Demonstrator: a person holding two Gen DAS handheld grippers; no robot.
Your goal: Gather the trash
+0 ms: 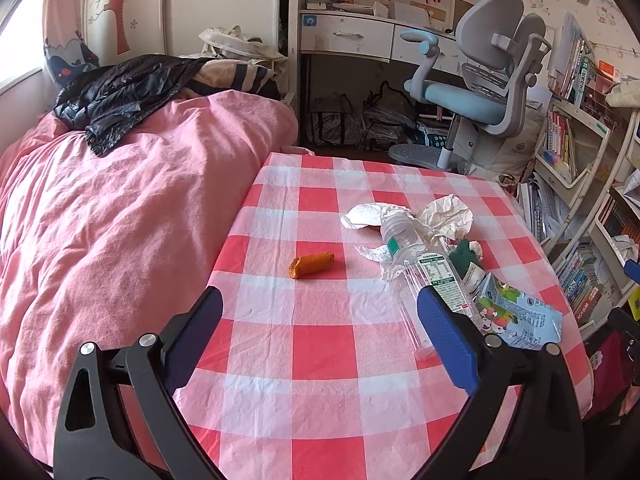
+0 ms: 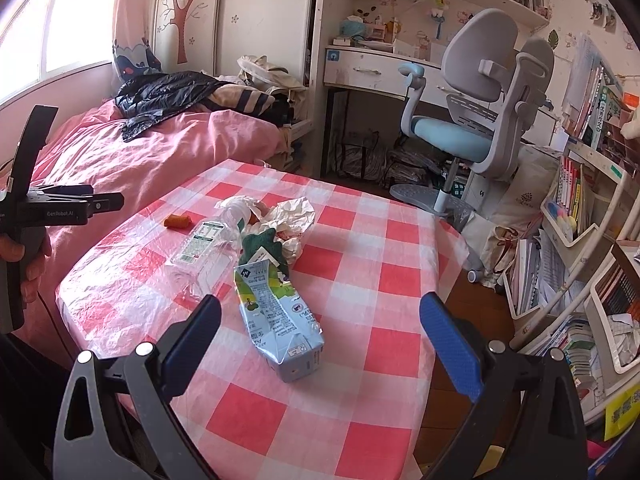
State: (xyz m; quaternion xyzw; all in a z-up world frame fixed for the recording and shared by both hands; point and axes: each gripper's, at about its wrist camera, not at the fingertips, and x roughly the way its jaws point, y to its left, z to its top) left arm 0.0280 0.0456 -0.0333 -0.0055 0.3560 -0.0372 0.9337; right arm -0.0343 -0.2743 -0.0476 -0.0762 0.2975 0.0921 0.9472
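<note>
Trash lies on a table with a red-and-white checked cloth [image 1: 320, 360] [image 2: 360, 280]. An orange food scrap [image 1: 311, 265] [image 2: 177, 221] sits apart on the left. A clear plastic bottle [image 1: 416, 264] [image 2: 204, 248], crumpled white paper [image 1: 444, 216] [image 2: 292, 216], a dark green scrap [image 1: 464, 258] [image 2: 262, 246] and a flattened light-blue carton [image 1: 516, 316] [image 2: 276, 320] lie in a loose heap. My left gripper [image 1: 320, 316] hangs open above the cloth, short of the orange scrap. My right gripper [image 2: 320, 320] is open, its fingers either side of the carton, above it.
A bed with a pink duvet [image 1: 120, 220] and a black jacket [image 1: 124, 96] adjoins the table's left side. A grey-blue desk chair [image 1: 480, 92] [image 2: 472, 120] and a desk stand behind. Bookshelves [image 2: 580, 220] crowd the right. A hand holds the left gripper's body [image 2: 24, 216].
</note>
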